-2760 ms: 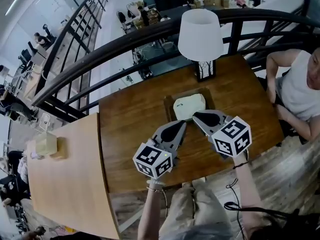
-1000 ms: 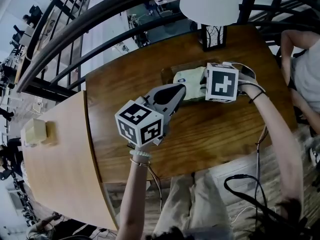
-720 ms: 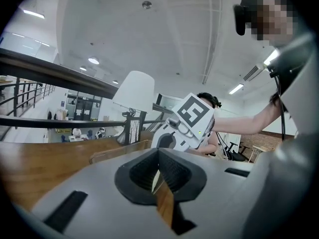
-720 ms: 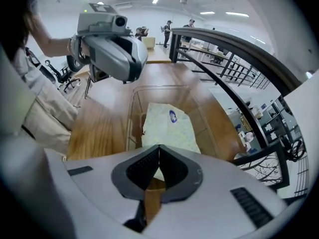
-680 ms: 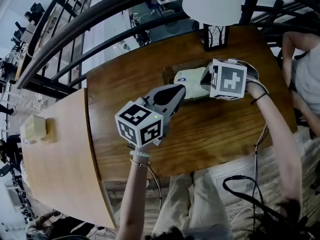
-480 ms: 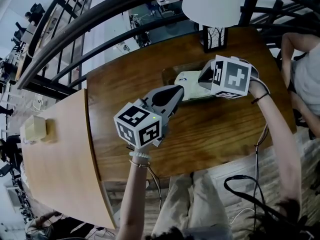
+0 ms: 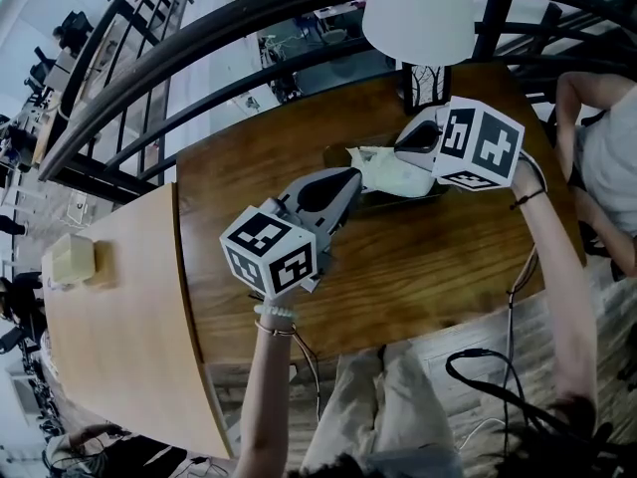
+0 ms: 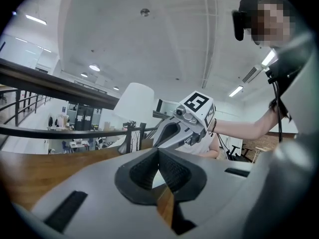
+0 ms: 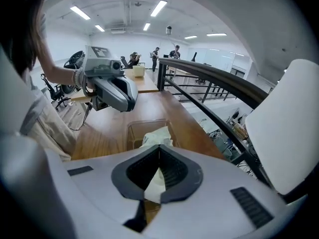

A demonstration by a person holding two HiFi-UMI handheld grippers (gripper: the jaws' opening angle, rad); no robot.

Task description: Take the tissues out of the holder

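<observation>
Tissues point(image 7: 390, 172) hang from our right gripper point(image 7: 406, 150), whose fingers point(image 9: 174, 169) are clenched on a white fold of them. We hold that fold above the holder point(image 9: 132, 133), a shallow clear-sided tray lying flat on the wooden counter point(image 7: 428, 257). The crumpled bundle trails from the fingers down into the tray, so its lower end lies in the holder while its top is lifted clear. Our right gripper points steeply down at it from the lamp side.

Our left gripper point(image 7: 348, 179) lies nearly level over the counter, its tip near the holder's opposite end (whether it touches the rim we cannot tell). Its fingers point(image 8: 174, 171) are pressed together at the tips with nothing between them.

Just behind the holder stands a lamp point(image 7: 418, 13) with a white shade, close to the counter's far edge, and a dark railing point(image 7: 199, 63) curves past beyond it. A seated person point(image 7: 607, 147) is at the counter's right end. A paler table point(image 7: 119, 347) adjoins the counter on the left, with a small pale box point(image 7: 72, 259) on it.
</observation>
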